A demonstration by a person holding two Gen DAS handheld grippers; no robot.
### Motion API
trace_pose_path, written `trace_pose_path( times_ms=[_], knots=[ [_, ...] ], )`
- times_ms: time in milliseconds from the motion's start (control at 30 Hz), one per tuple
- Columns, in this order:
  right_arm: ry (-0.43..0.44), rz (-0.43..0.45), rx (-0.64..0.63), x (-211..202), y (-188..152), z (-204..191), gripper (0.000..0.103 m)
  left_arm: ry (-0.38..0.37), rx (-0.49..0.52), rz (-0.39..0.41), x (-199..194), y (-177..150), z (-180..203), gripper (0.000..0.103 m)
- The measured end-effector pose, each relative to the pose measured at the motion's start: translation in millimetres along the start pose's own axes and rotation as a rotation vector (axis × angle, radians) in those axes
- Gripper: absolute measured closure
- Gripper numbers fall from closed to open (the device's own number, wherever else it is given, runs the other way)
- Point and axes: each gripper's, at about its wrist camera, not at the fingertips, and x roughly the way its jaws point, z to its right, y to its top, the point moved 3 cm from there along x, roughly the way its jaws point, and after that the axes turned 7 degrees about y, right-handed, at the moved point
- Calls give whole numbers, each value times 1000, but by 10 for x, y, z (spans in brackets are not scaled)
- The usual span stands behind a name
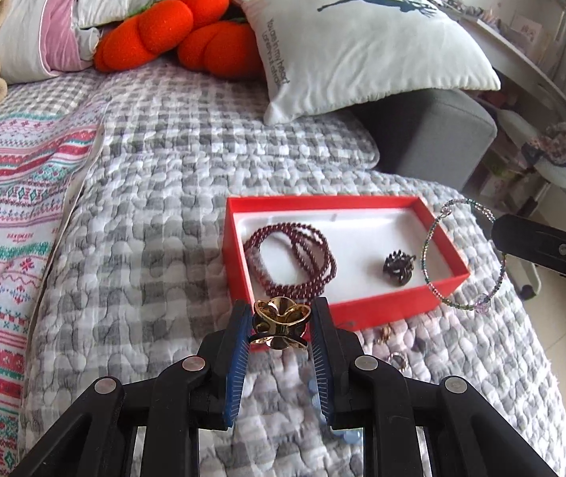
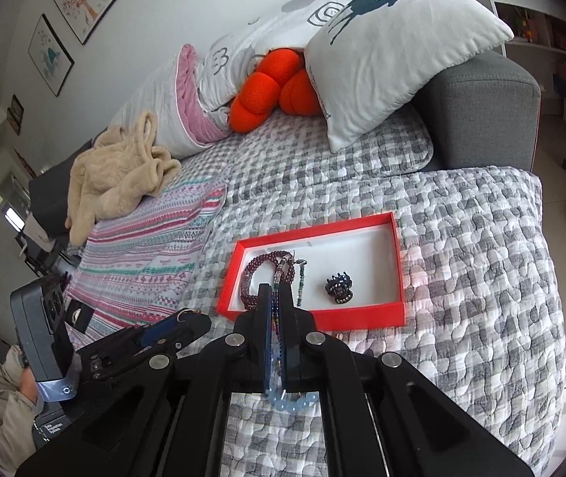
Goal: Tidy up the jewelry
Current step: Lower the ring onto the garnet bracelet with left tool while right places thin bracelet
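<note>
Left gripper (image 1: 281, 324) fingers clamp gold clip (image 1: 280, 320); right gripper (image 2: 279, 302) fingers pinch bracelet (image 1: 463, 254) beside red box (image 1: 382, 306).

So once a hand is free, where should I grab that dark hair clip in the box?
Probably from straight above, closing on the two long sides of the hair clip. It sits alone on the white floor of the red box, teeth up, apart from the dark red beads, so both sides are open.
</note>
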Motion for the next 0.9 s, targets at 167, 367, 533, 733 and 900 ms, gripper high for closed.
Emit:
trace_pose_path(
  times_ms=[167, 367, 533, 733, 900],
  knots=[
    [33, -2, 25, 209, 96, 111, 101, 4, 38, 33, 211, 121, 140, 79],
    [21, -34, 75, 448, 91, 338, 101, 24, 34, 14, 490, 170, 189, 79],
    [-37, -52, 89, 516, 75, 529, 101, 20, 37, -6, 588, 152, 194, 78],
    [-93, -34, 89, 497, 98, 649, 100, 25, 43, 16, 491, 172, 215, 62],
    [-113, -41, 74, 471, 102, 630, 99, 31, 38, 5, 388, 170, 194, 62]
  ],
)
